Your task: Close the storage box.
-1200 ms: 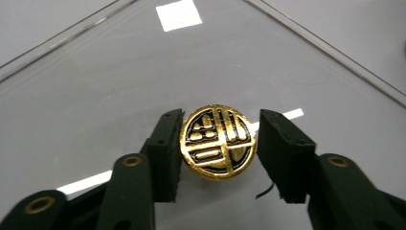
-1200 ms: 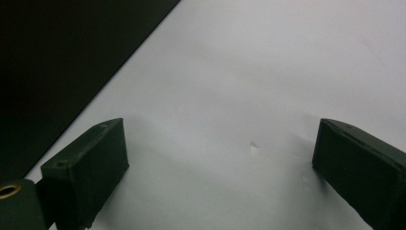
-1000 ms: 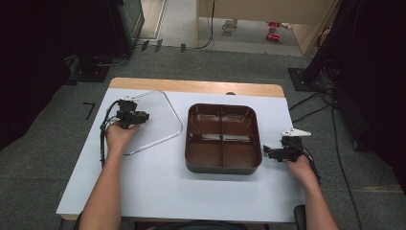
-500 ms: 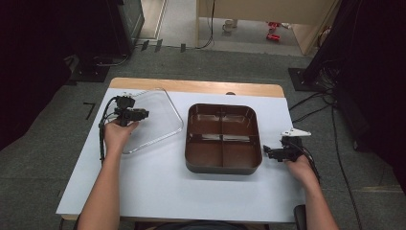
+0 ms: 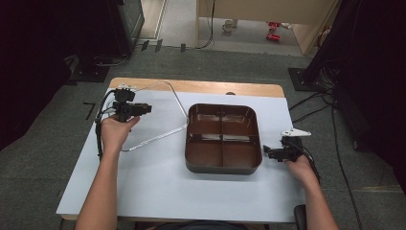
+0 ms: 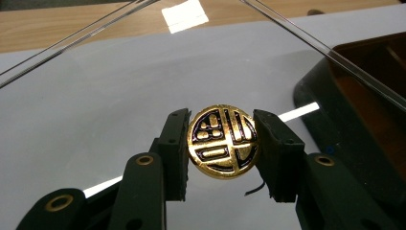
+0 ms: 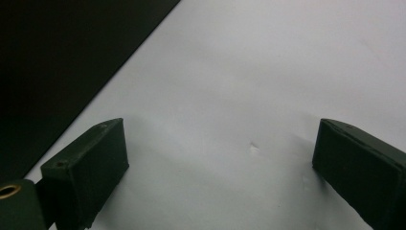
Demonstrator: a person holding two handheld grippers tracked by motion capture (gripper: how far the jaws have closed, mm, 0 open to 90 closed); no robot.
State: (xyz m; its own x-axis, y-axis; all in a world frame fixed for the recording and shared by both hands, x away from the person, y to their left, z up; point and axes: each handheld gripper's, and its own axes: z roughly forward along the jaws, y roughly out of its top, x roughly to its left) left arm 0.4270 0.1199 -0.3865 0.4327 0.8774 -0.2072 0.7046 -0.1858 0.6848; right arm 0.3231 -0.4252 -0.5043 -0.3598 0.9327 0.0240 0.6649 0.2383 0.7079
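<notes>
From above we see the clear lid (image 5: 158, 117) tilted up left of the brown four-compartment tray (image 5: 223, 138), held by the left gripper (image 5: 143, 109). In the left gripper view the jaws pinch its round gold knob (image 6: 224, 141) (glossy, dark-lined emblem). In the right gripper view the right gripper (image 7: 215, 167) gapes wide, empty, beside the tray.

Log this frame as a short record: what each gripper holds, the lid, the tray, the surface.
left gripper: shut on the gold knob of the lid
lid: clear, tilted, far edge raised off the table, left of the tray
right gripper: open, holds nothing, low over the table beside the tray's right side
tray: brown, four compartments, uncovered, nothing in it
table: white sheet over a wooden top
</notes>
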